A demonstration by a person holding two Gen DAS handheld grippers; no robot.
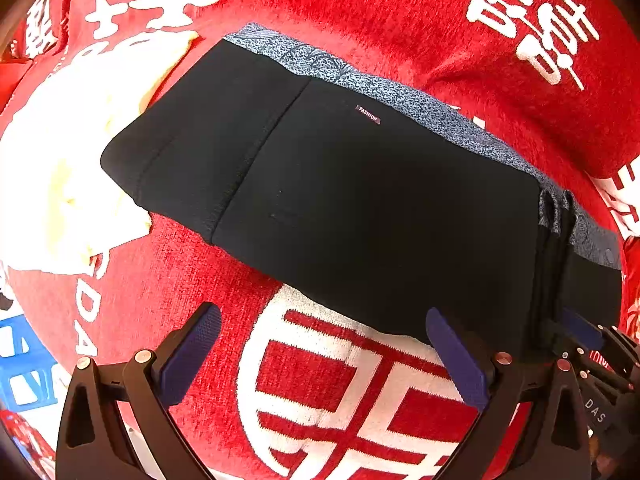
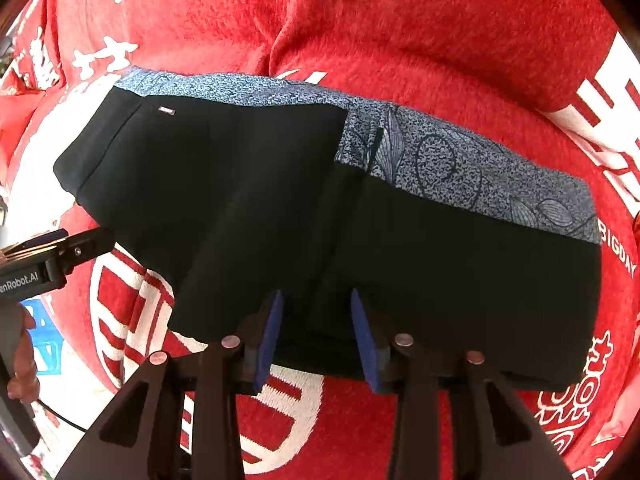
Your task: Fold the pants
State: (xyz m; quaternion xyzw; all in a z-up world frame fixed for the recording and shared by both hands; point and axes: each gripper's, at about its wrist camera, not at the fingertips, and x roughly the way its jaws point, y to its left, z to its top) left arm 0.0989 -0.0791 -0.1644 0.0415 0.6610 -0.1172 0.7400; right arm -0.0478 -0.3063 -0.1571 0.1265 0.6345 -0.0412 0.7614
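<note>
The black pants (image 1: 340, 184) with a blue patterned waistband (image 1: 400, 92) lie folded on a red cover. My left gripper (image 1: 324, 336) is open and empty, just in front of the pants' near edge. In the right wrist view the pants (image 2: 240, 200) fill the middle, waistband (image 2: 460, 164) at the far side. My right gripper (image 2: 318, 332) has its blue pads (image 2: 268, 340) partly closed around the near edge of the pants; a fold of black cloth lies between them. The left gripper's tip (image 2: 60, 244) shows at the left edge.
The red cover (image 1: 360, 0) with white characters spans the whole surface. A cream-white cloth (image 1: 72, 152) lies to the left of the pants, partly under them. A blue and white object (image 1: 24, 364) sits at the lower left. The right gripper (image 1: 580, 336) shows at the far right.
</note>
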